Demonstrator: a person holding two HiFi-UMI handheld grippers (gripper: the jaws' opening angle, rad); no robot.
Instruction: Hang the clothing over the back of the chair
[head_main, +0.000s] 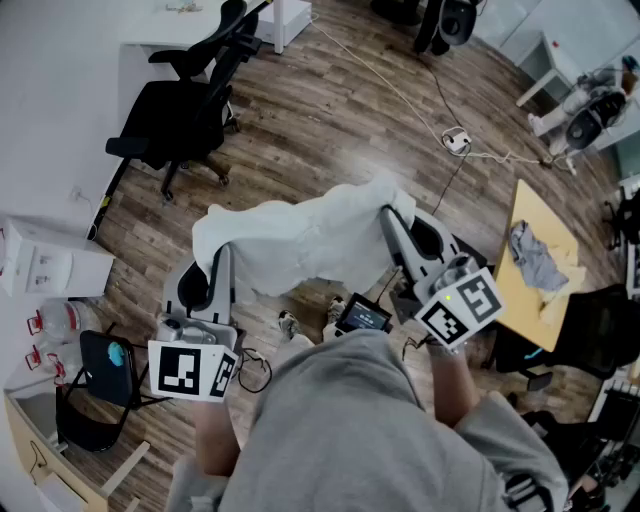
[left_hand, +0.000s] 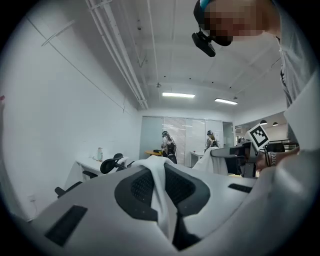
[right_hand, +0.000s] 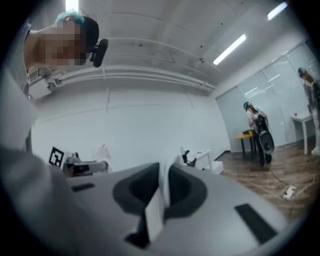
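A white garment (head_main: 305, 235) hangs stretched between my two grippers above the wooden floor. The left gripper (head_main: 222, 258) is shut on its left edge, with a fold of white cloth (left_hand: 161, 197) pinched between the jaws. At the other end, the right gripper (head_main: 390, 218) is shut on the right edge, and a strip of cloth (right_hand: 161, 197) shows in its jaws. Both grippers point level. A black office chair (head_main: 190, 100) stands at the far left by a white desk, well apart from the garment.
A yellow table (head_main: 530, 300) with a grey cloth (head_main: 535, 255) stands on the right. A white cable and socket block (head_main: 457, 140) lie on the floor ahead. A white box (head_main: 45, 262) and a small black chair (head_main: 100, 385) sit at the left.
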